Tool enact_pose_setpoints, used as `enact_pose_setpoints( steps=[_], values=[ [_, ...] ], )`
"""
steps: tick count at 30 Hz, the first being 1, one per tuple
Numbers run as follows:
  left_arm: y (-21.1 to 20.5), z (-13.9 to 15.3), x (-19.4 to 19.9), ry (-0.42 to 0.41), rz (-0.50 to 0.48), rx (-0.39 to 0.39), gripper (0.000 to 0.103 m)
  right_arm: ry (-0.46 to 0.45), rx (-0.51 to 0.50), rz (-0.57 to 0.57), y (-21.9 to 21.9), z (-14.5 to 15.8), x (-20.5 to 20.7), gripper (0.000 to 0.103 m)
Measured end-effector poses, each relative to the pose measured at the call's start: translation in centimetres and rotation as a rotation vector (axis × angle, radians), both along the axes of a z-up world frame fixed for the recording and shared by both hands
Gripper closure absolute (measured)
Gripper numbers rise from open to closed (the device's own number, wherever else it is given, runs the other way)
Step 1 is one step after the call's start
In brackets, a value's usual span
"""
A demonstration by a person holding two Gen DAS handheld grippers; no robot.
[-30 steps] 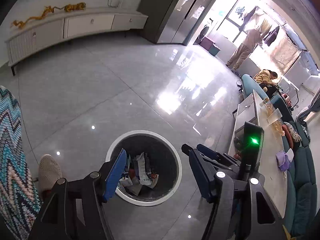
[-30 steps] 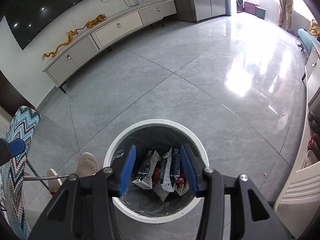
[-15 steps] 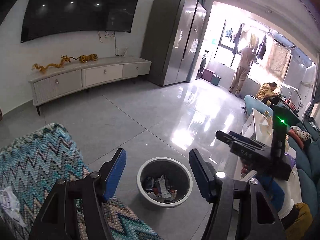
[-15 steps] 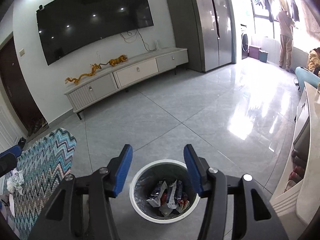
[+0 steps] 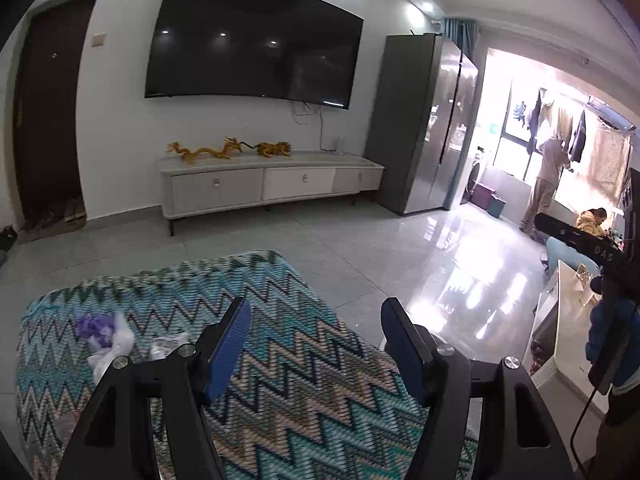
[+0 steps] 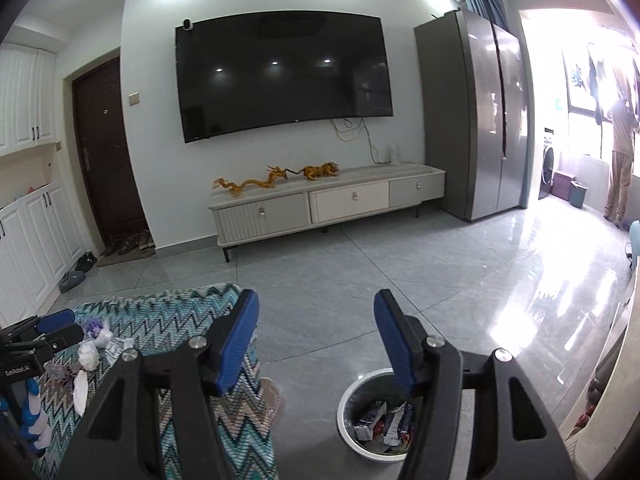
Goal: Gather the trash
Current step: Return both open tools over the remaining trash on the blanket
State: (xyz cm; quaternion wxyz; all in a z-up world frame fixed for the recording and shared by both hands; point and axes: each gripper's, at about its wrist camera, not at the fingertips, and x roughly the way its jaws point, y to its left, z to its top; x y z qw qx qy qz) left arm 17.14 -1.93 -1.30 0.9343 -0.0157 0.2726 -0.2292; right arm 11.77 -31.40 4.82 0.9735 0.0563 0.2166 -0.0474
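Both grippers – left and right – are empty with jaws opening, so swing them to the scraps on the zigzag cloth, pinch one piece each – the bin sits just beside.

Both wrist cameras look forward and slightly downward toward the television wall; the 2 views share the zigzag blanket.
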Motion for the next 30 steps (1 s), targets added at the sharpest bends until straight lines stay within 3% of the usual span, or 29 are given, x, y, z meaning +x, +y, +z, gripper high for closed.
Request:
enact_pose_setpoints(
  steps=[7, 15, 22, 30],
  values=[
    [11.6, -0.4, -1.2, 0.001, 0.169, -0.012, 0.037, -0.026, -0.035, 0.159, 8.1, 3.2, 0.2, 0.045],
    [21.9, -2.9, -1.4, 0.053, 0.337, 0.006, 0.037, 0.025, -0.031, 0.328, 14.7, 1.8, 2.6, 0.044],
    [25.4, -5.2, 0.4, 0.133, 0.398, 0.0, 0.037, 0.116, -0.032, 0.442, 19.3, -2.0, 6.7, 0.044],
    [21.8, -8.4, 5.4, 0.276, 0.321, 0.014, 0.037, 0.269, -0.018, 0.585, 24.4, -8.8, 12.2, 0.044]
  ],
)
